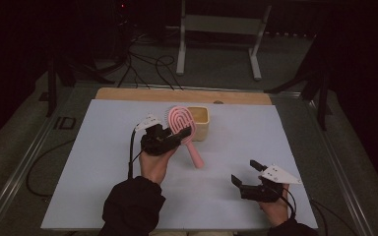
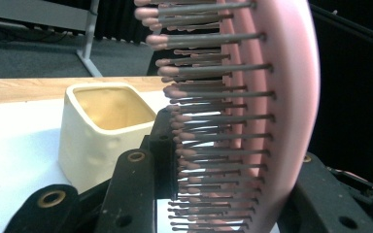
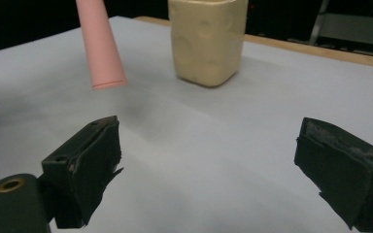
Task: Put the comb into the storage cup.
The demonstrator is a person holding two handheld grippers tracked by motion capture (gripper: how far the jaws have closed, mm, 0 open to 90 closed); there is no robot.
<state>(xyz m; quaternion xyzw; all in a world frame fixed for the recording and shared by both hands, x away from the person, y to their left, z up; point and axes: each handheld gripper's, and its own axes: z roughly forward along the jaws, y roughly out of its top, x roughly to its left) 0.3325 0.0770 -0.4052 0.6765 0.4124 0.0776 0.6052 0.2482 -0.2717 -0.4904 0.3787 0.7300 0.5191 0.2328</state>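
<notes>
From the high view, the left gripper (image 1: 174, 135) sits just left of the tabletop's middle, its fingers clamped on the head of a pink hairbrush (image 1: 184, 130). The brush is held off the pale blue tabletop (image 1: 98, 162), with the oval head toward 11 o'clock and the handle slanting down toward 5 o'clock. A cream square cup (image 1: 201, 123) stands upright just beside the brush head, at about 3 o'clock from it. The right gripper (image 1: 246, 172) is well apart from both, at roughly 4 o'clock from the brush, near the tabletop's near edge, with its fingers spread and nothing between them.

In the left gripper view, the hairbrush (image 2: 272, 97) stands edge-on between the black fingers (image 2: 162, 145); one presses against the bristle side, the other backs the smooth pink shell. The cream square cup (image 2: 97, 141) stands at 9 o'clock from the brush, open mouth up, on the tabletop (image 2: 14, 145).

In the right gripper view, the right gripper (image 3: 206, 167) has its fingers (image 3: 87, 160) wide apart over bare tabletop (image 3: 213, 131). The end of the hairbrush handle (image 3: 102, 48) hangs at 11 o'clock, clear of the surface. The cup (image 3: 208, 39) stands at 12 o'clock, near the handle tip but not touching it.
</notes>
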